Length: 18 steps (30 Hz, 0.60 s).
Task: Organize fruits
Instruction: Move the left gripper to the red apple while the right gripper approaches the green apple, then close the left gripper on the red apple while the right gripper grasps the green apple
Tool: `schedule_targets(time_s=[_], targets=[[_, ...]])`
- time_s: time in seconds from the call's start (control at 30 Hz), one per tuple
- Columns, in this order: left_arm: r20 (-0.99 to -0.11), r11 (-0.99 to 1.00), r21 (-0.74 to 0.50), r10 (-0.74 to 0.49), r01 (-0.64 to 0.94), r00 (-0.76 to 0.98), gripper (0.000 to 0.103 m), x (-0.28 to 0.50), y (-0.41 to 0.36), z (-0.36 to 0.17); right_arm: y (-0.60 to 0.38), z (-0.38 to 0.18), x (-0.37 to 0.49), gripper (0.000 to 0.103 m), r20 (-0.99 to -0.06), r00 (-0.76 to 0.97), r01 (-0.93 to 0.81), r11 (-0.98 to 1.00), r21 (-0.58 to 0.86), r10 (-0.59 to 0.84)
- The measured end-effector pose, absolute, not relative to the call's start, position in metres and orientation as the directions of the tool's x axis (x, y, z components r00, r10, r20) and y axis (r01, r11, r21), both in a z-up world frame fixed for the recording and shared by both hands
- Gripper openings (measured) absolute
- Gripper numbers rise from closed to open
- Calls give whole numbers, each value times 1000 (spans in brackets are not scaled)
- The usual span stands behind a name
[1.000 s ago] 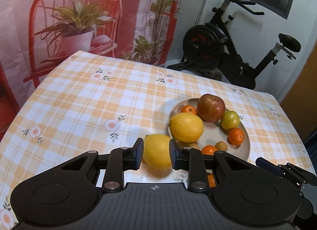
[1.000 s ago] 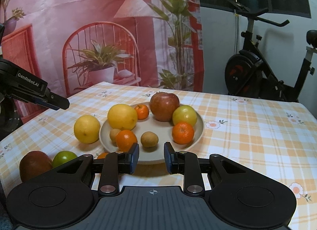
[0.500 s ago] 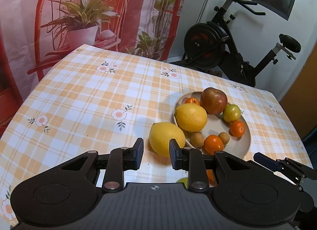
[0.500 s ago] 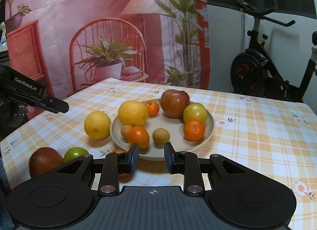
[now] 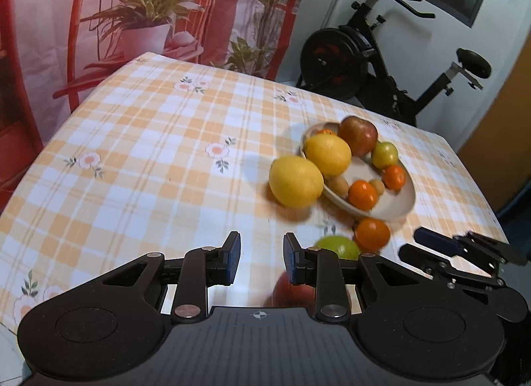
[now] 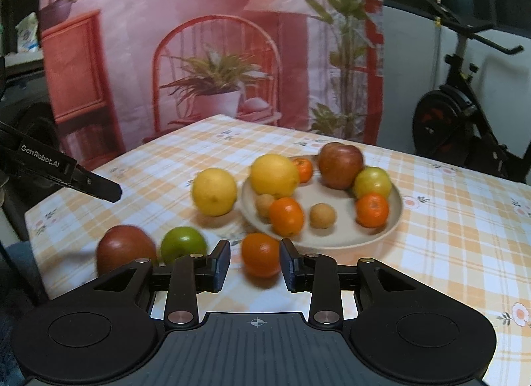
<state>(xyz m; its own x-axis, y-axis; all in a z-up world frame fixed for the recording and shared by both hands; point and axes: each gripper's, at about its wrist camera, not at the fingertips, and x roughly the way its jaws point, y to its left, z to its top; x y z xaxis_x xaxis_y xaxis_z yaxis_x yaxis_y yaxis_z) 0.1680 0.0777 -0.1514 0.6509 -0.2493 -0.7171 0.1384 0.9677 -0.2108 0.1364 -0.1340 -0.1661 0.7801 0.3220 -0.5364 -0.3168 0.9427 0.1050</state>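
A beige plate (image 6: 395,216) (image 5: 403,206) holds a yellow citrus (image 6: 273,175), a red apple (image 6: 340,165), a green-yellow apple (image 6: 371,183), several small oranges and two brown fruits. On the cloth beside it lie a yellow citrus (image 6: 214,191) (image 5: 295,181), a loose orange (image 6: 260,254) (image 5: 371,235), a green apple (image 6: 182,243) (image 5: 338,248) and a dark red apple (image 6: 124,248) (image 5: 292,289). My right gripper (image 6: 255,264) is open with the loose orange between its fingers. My left gripper (image 5: 261,261) is open and empty above the cloth.
The table (image 5: 149,153) has an orange checked cloth. A printed backdrop (image 6: 199,53) hangs behind its far edge. An exercise bike (image 5: 381,63) stands beyond the far right corner. The left gripper's body (image 6: 59,176) shows at the left of the right wrist view.
My left gripper has let go of the yellow citrus and pulled back from it. My right gripper has pulled back and lowered, and the loose orange now sits between its fingers.
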Motion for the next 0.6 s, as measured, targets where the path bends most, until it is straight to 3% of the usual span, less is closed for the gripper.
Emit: schedule_targets(time_s=[0.6], targets=[[-654, 936, -276, -350, 219, 670, 30, 133, 95, -170, -64, -170, 93, 38, -578, 735, -441, 897, -9, 356]])
